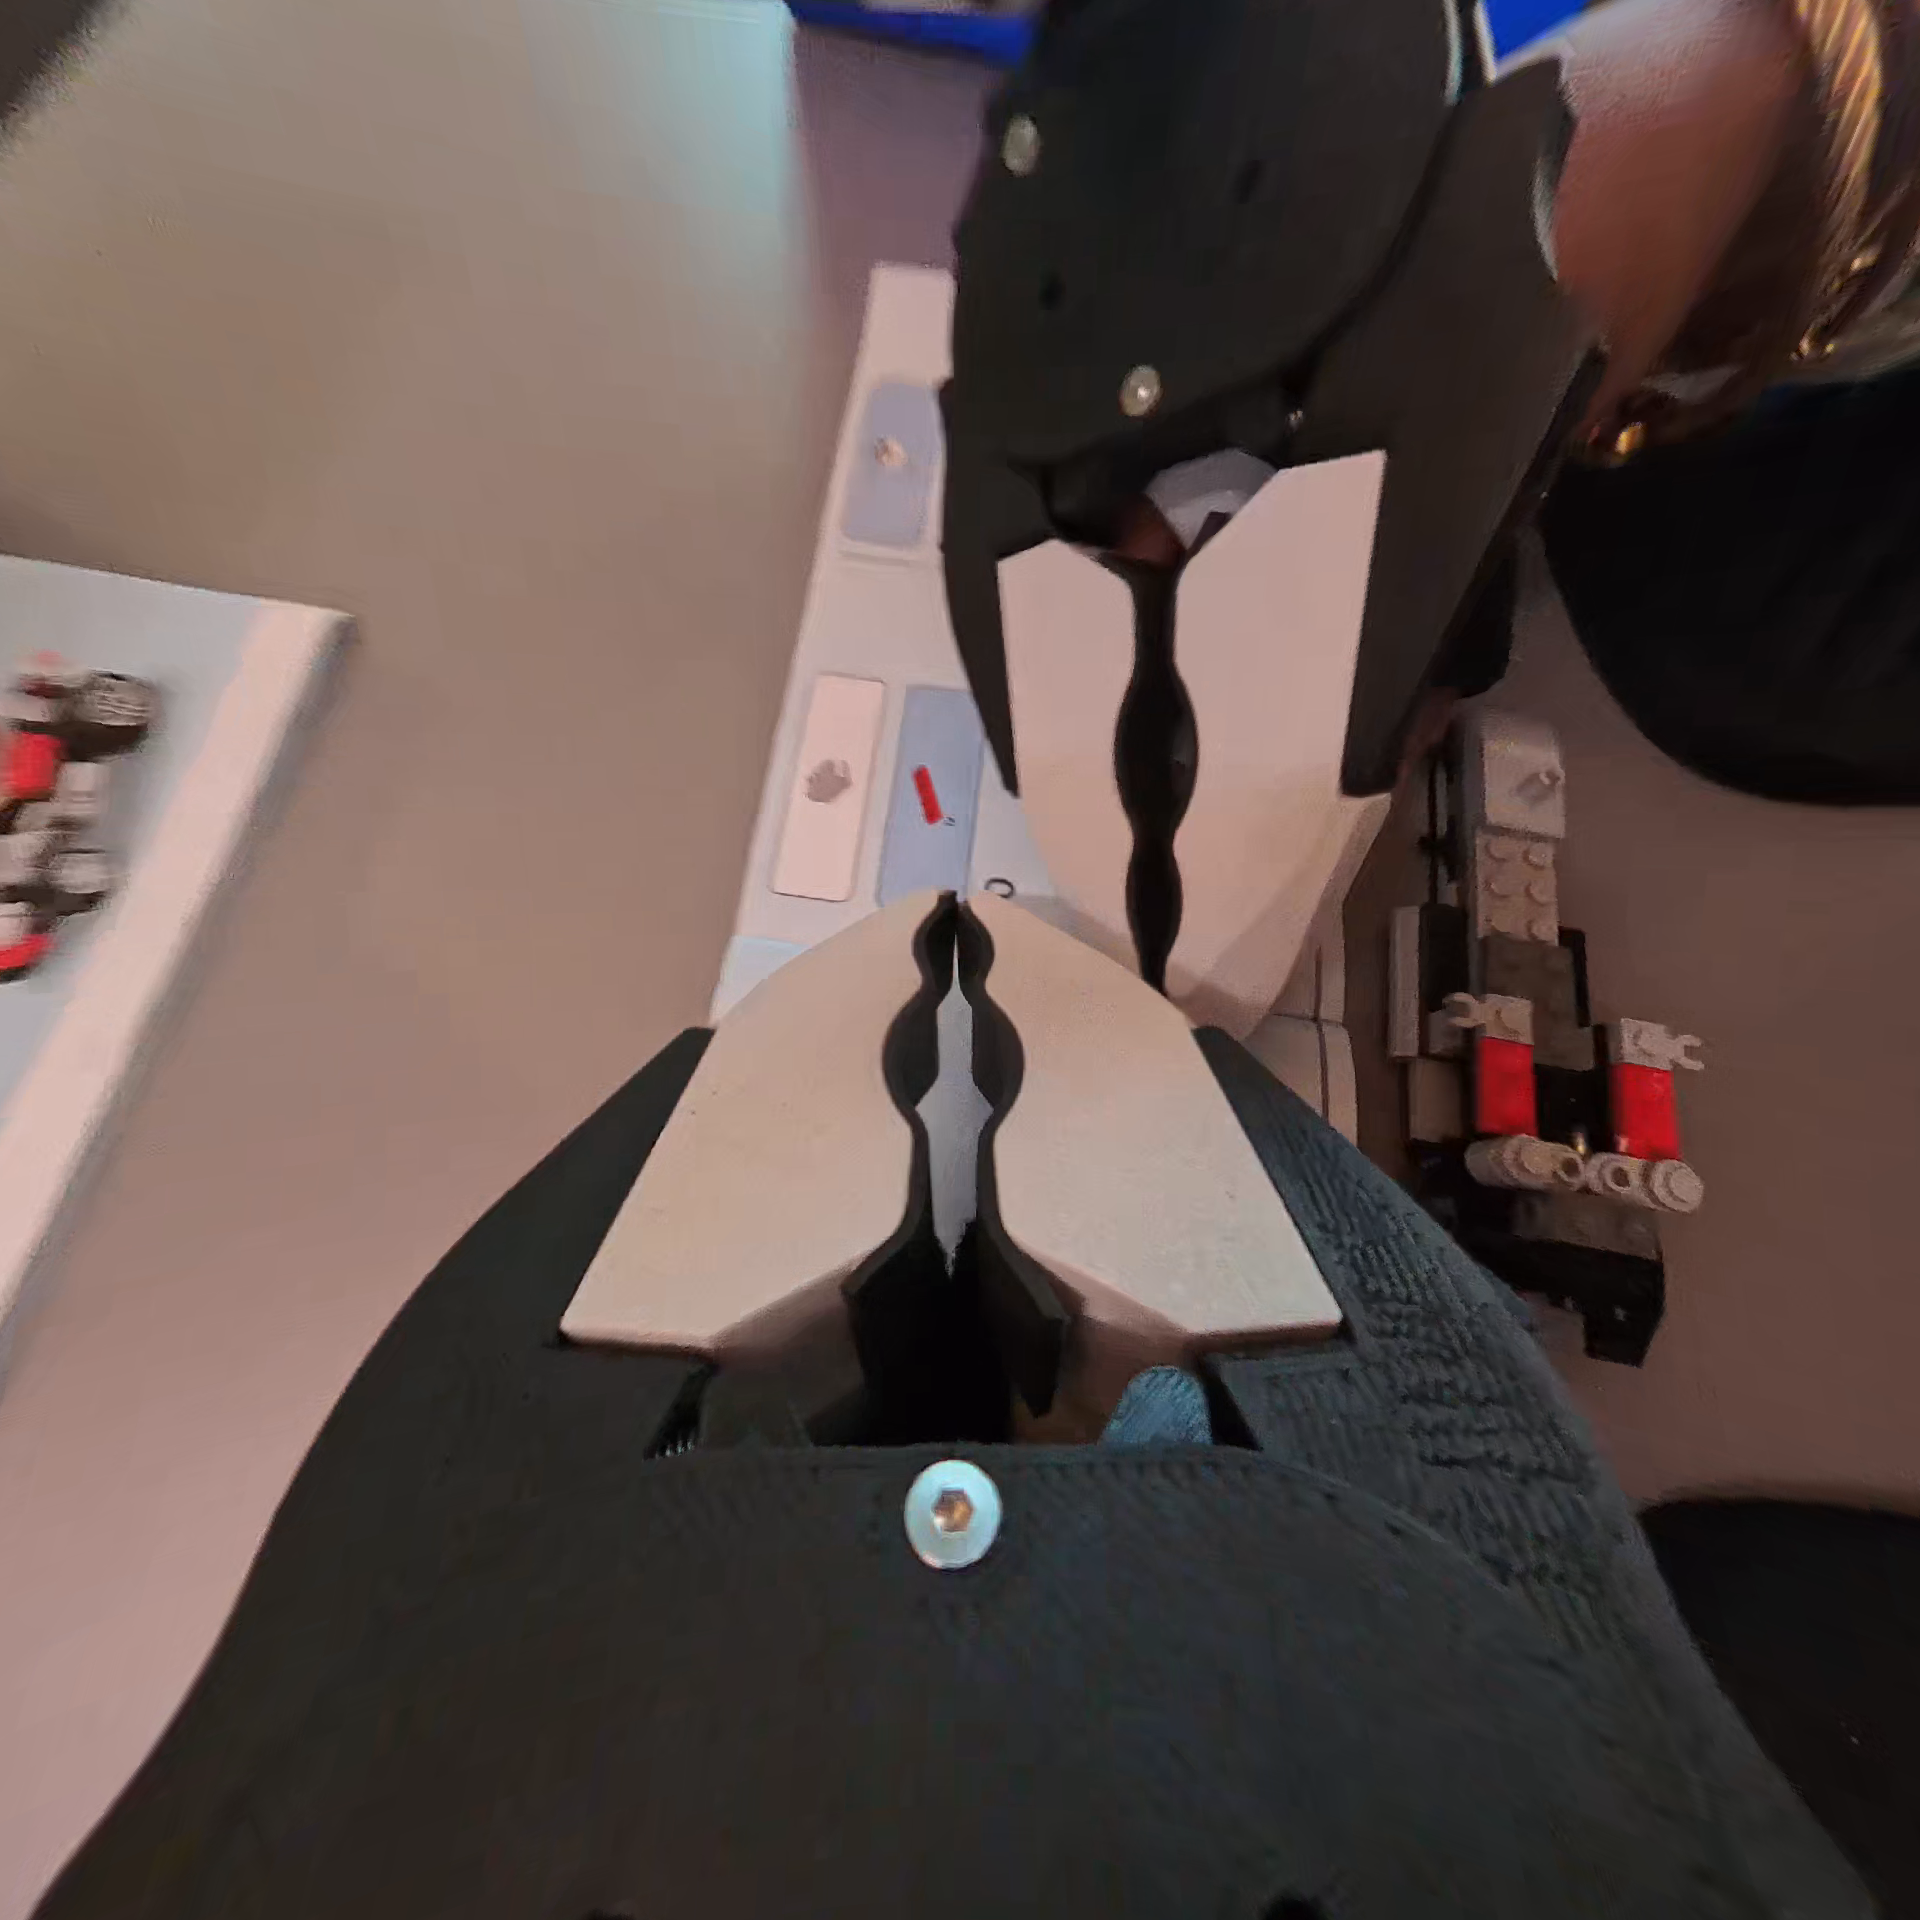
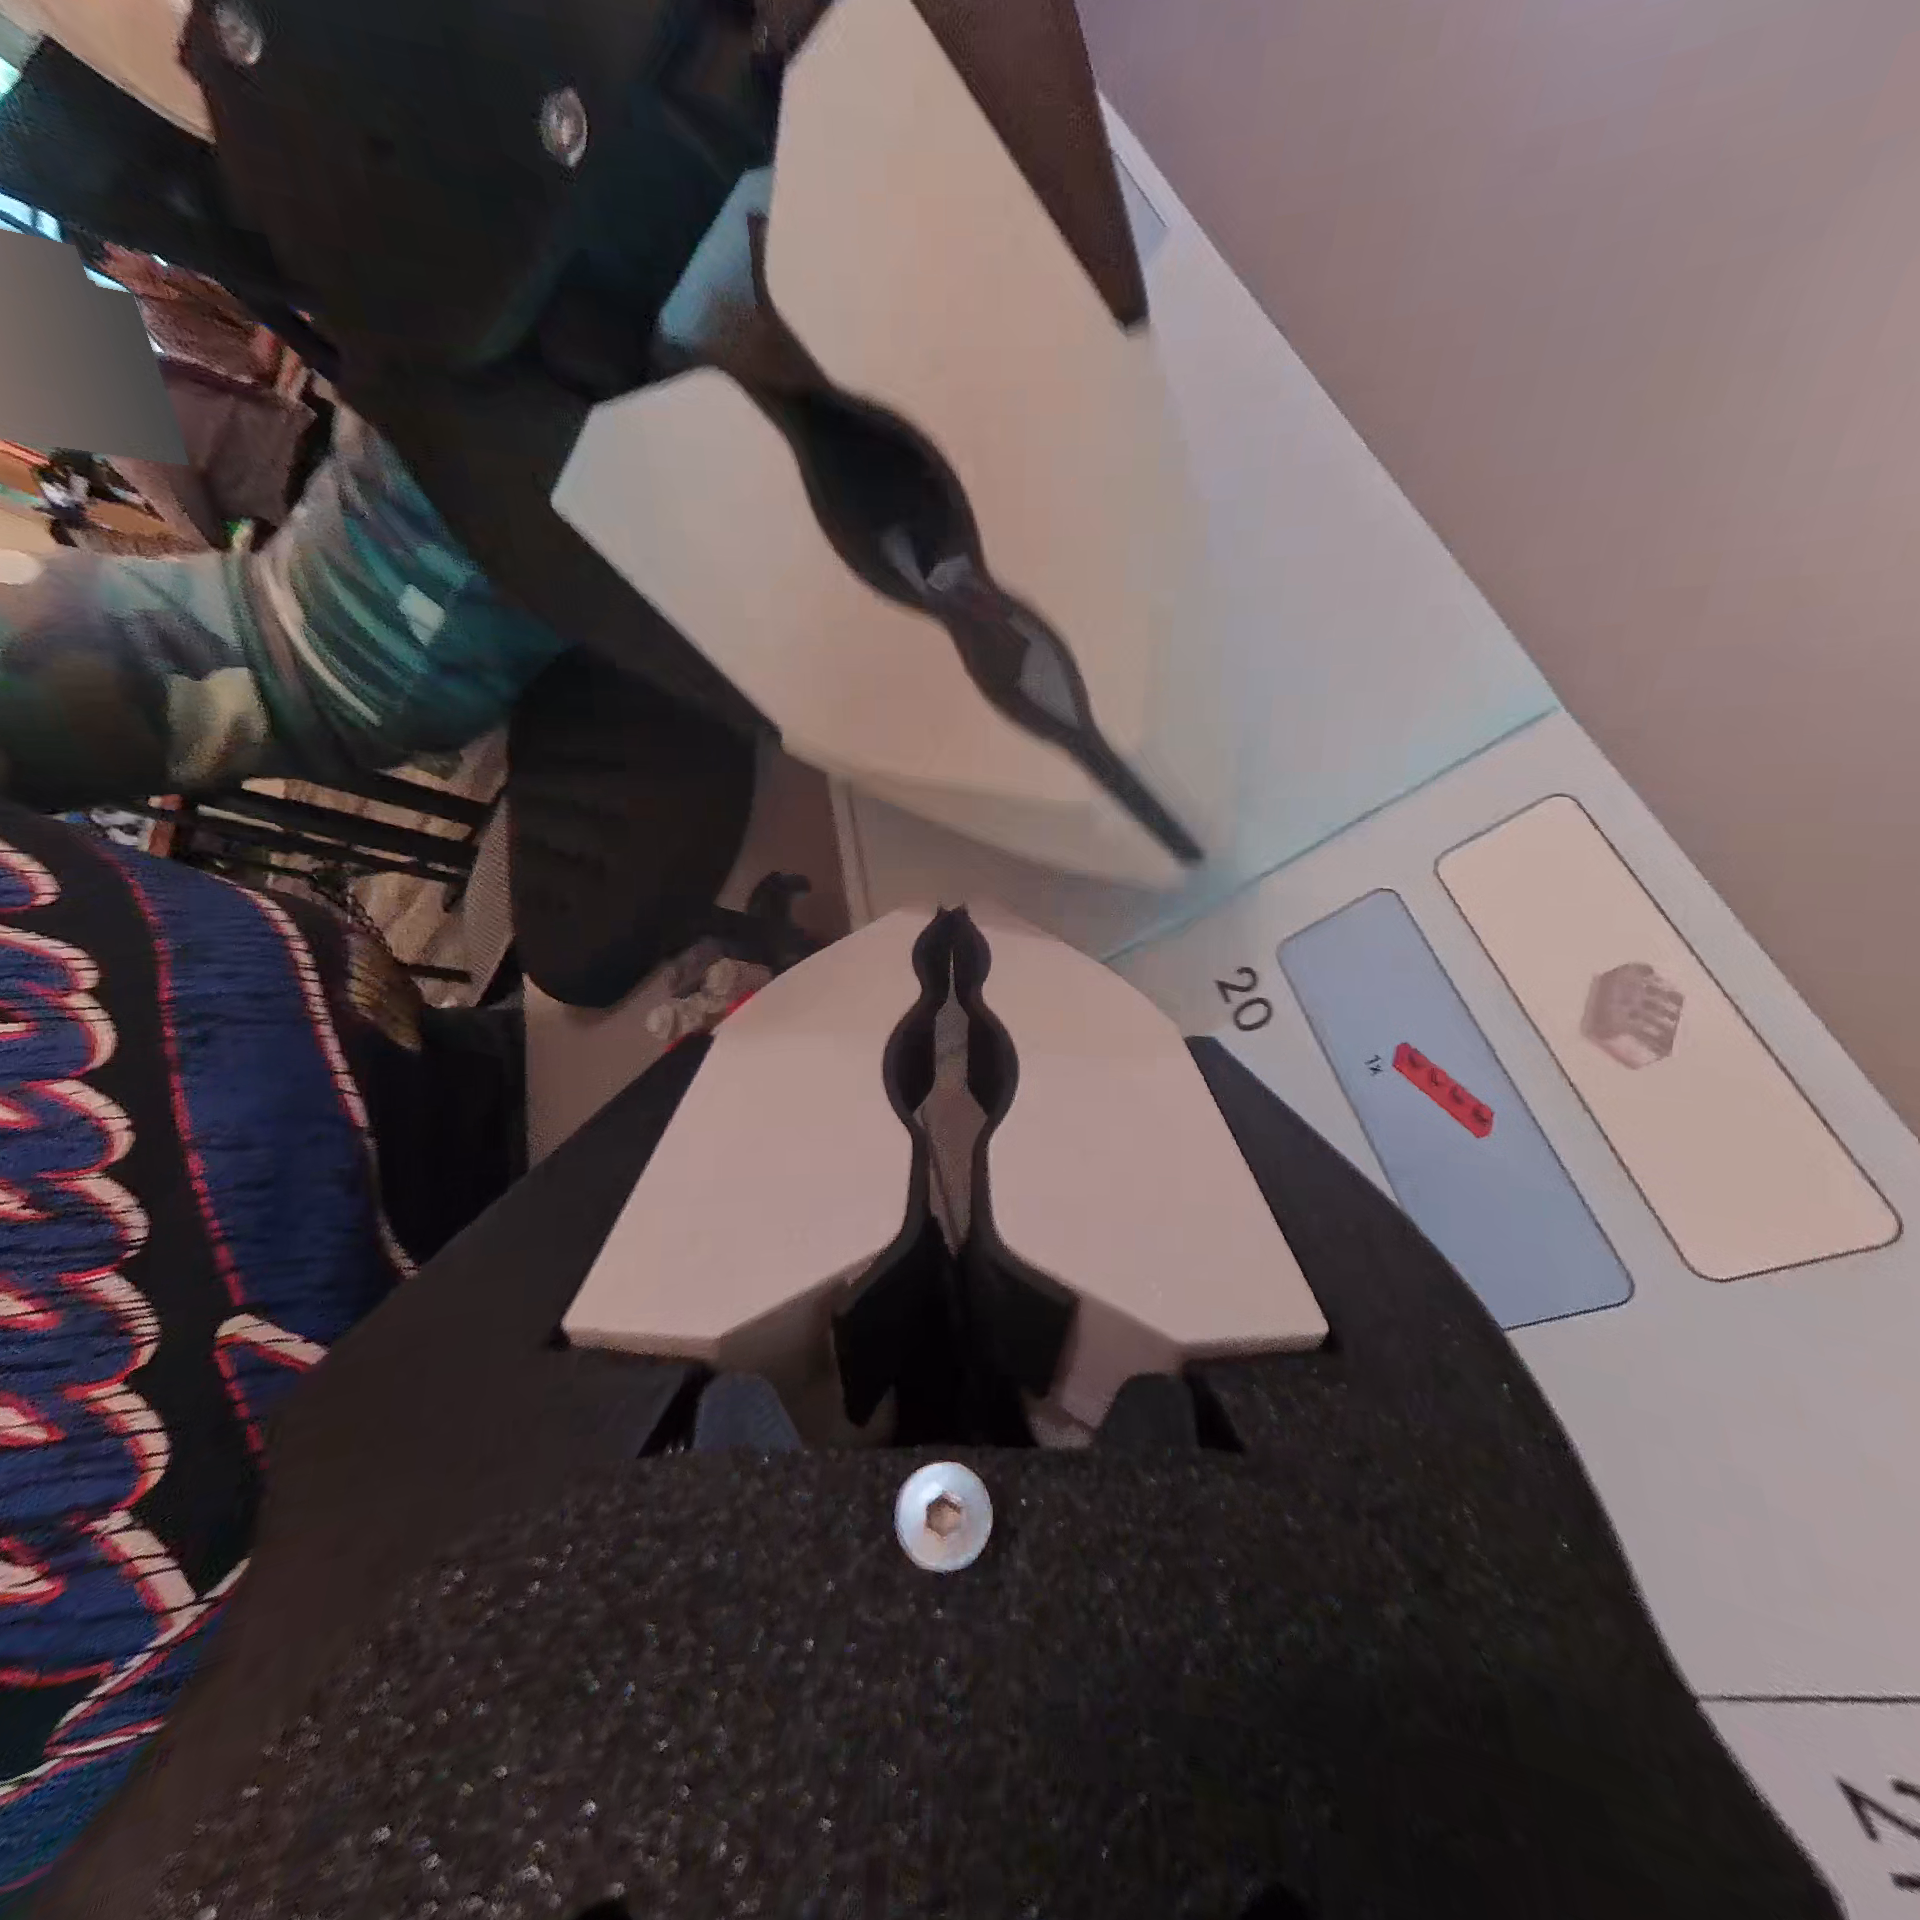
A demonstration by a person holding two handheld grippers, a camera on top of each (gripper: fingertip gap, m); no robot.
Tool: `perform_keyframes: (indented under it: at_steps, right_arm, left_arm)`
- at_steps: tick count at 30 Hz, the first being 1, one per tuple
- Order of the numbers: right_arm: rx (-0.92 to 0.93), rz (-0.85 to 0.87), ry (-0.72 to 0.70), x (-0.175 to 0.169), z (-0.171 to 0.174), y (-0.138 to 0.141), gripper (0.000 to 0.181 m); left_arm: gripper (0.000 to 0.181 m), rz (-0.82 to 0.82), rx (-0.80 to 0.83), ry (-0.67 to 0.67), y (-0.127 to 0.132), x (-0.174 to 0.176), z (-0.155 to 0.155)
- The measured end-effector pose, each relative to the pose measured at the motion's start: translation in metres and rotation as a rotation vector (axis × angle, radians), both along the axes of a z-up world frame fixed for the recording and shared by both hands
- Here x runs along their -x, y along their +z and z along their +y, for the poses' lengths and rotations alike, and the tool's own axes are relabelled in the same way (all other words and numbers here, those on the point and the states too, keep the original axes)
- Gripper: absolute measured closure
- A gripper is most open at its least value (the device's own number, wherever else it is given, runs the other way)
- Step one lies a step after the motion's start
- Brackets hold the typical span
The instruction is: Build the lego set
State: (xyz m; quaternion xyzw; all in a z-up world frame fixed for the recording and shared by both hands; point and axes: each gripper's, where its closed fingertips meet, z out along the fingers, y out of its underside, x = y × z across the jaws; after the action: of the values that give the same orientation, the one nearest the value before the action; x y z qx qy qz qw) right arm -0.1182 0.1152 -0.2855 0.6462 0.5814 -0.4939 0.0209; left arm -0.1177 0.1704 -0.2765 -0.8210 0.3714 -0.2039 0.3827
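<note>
A partly built lego model (image 1: 1538, 1049) of black, grey and red bricks lies on the table to the right of an open instruction booklet (image 1: 831, 790). My left gripper (image 1: 956, 909) is shut, its tips over the booklet's near part, with nothing visible between the fingers. My right gripper (image 1: 1153, 971) comes in from above, shut, its tip down at the page just beyond and right of the left one. In the right wrist view my right gripper (image 2: 951, 914) is shut over the booklet (image 2: 1558, 1455), and the left gripper (image 2: 1179, 847) is shut with its tip on the page.
A white tray (image 1: 239, 727) holding several loose red, black and grey pieces (image 1: 52, 810) stands at the left. The beige table (image 1: 468, 416) stretches between tray and booklet. A person's patterned sleeve (image 2: 125, 1195) fills the left of the right wrist view. Tip to tip, the grippers are about 5 cm apart.
</note>
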Motion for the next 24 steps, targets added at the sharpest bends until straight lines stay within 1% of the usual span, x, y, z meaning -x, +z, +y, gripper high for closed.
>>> perform_keyframes:
  at_steps: [2, 3, 5, 6, 8, 12, 14, 15, 17, 18, 19, 20, 21, 22, 23, 24]
  right_arm:
    - [-0.010, -0.045, 0.033, -0.004, -0.003, -0.011, 0.181]
    - [0.003, -0.038, 0.033, -0.005, -0.004, -0.011, 0.181]
    - [-0.009, -0.029, 0.034, -0.010, -0.006, -0.011, 0.181]
    - [-0.017, -0.033, 0.060, -0.015, -0.011, -0.011, 0.181]
    - [-0.005, -0.067, 0.155, -0.029, -0.029, -0.012, 0.181]
    - [0.053, -0.047, 0.146, -0.029, -0.030, -0.010, 0.181]
    - [0.033, -0.010, 0.165, -0.029, -0.029, -0.007, 0.181]
    - [0.049, 0.040, 0.165, -0.028, -0.028, 0.001, 0.181]
    - [0.042, 0.208, 0.128, -0.022, -0.017, 0.024, 0.179]
    - [-0.025, 0.286, 0.106, -0.022, -0.008, 0.031, 0.177]
    - [-0.123, 0.333, 0.085, -0.023, 0.003, 0.033, 0.170]
    - [-0.226, 0.355, 0.067, -0.026, 0.014, 0.032, 0.159]
    - [-0.328, 0.351, 0.047, -0.030, 0.025, 0.029, 0.147]
    - [-0.418, 0.333, 0.036, -0.034, 0.036, 0.023, 0.143]
    - [-0.488, 0.316, 0.021, -0.039, 0.045, 0.019, 0.139]
    - [-0.528, 0.305, -0.005, -0.041, 0.051, 0.017, 0.130]
  left_arm:
    - [0.178, 0.040, 0.075, -0.036, -0.021, -0.006, -0.003]
    - [0.180, 0.039, 0.085, -0.034, -0.026, -0.006, -0.003]
    - [0.180, 0.020, 0.085, -0.017, -0.025, -0.007, -0.001]
    - [0.180, 0.027, 0.075, -0.014, -0.025, -0.007, -0.001]
    - [0.181, 0.037, 0.061, -0.013, -0.026, -0.007, -0.001]
    - [0.181, 0.029, 0.069, -0.015, -0.026, -0.007, -0.001]
    - [0.181, 0.035, 0.060, -0.017, -0.025, -0.007, 0.000]
    - [0.181, 0.038, 0.055, -0.021, -0.025, -0.007, 0.000]
    - [0.181, 0.050, 0.020, -0.029, -0.023, -0.004, 0.002]
    - [0.181, 0.045, -0.015, -0.029, -0.017, -0.001, 0.002]
    - [0.179, 0.028, -0.052, -0.022, -0.006, 0.002, 0.001]
    - [0.172, 0.005, -0.083, -0.002, 0.008, 0.007, 0.000]
    - [0.169, -0.017, -0.104, 0.024, 0.023, 0.013, -0.004]
    - [0.166, -0.029, -0.113, 0.055, 0.035, 0.020, -0.009]
    - [0.162, -0.030, -0.110, 0.091, 0.043, 0.028, -0.015]
    - [0.159, -0.023, -0.096, 0.122, 0.046, 0.034, -0.023]
